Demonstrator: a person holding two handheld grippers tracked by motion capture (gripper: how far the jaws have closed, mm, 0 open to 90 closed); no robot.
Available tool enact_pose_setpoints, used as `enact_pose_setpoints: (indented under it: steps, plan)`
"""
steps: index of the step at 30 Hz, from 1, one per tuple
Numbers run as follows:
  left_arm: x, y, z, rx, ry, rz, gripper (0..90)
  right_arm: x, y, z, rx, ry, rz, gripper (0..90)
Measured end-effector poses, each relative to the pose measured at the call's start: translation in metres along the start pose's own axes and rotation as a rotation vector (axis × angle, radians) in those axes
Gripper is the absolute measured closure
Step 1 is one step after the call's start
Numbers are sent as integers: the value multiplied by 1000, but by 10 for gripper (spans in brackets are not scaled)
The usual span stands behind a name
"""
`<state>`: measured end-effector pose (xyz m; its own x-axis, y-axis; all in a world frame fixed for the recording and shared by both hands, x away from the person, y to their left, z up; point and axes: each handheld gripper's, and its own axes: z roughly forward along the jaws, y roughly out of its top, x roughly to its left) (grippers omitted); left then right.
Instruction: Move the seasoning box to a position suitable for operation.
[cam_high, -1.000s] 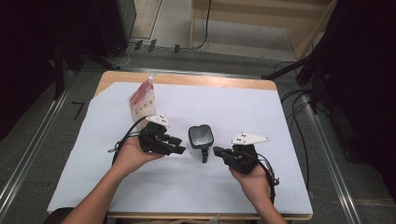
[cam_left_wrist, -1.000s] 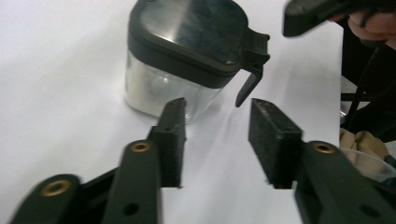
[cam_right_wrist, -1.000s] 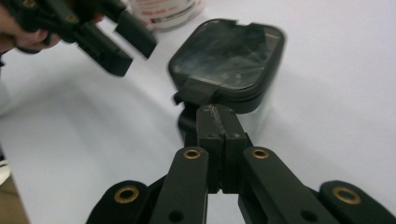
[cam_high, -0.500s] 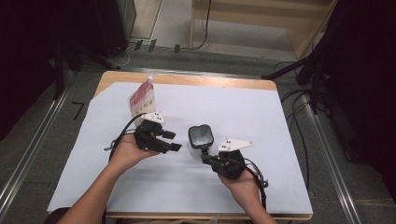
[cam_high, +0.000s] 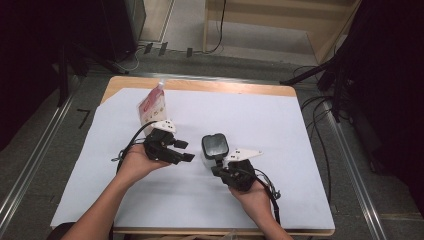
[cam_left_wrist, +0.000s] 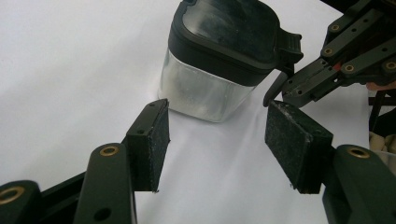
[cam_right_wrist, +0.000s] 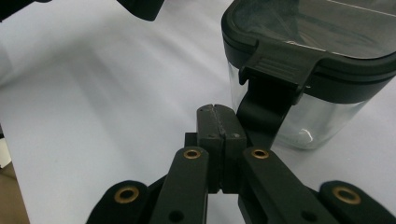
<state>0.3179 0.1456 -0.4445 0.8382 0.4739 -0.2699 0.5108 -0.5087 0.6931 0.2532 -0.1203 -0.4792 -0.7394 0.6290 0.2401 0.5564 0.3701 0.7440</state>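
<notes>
Right gripper (cam_high: 219, 169) neared one container (cam_high: 214, 145); one pouch (cam_high: 151, 105).

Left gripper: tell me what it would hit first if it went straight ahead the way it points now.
Most likely the clear container with the black lid. The left gripper has open jaws aimed at its lower wall, with bare white sheet between. The shut right gripper sits beside the container's latch, slightly off that line, though depth is hard to judge.

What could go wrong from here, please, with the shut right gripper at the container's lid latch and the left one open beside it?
The right gripper is shut right at the latch, so pushing could slide or tip the clear container, which nothing holds. The left gripper is open short of it, jaws apart, so it cannot steady it yet. The two grippers are close and might collide.
</notes>
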Motion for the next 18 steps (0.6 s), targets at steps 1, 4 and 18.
enact_pose_setpoints:
  steps: [1,4,18]
  plan:
    - [0,0,0,0,0,0,414,0,0,0,0,0,0,900]
    - [-1,0,0,-1,-2,0,419,0,0,0,5,-5,-9,900]
    - [-1,0,2,-13,-1,9,382,-15,-4,-11,7,-24,26,900]
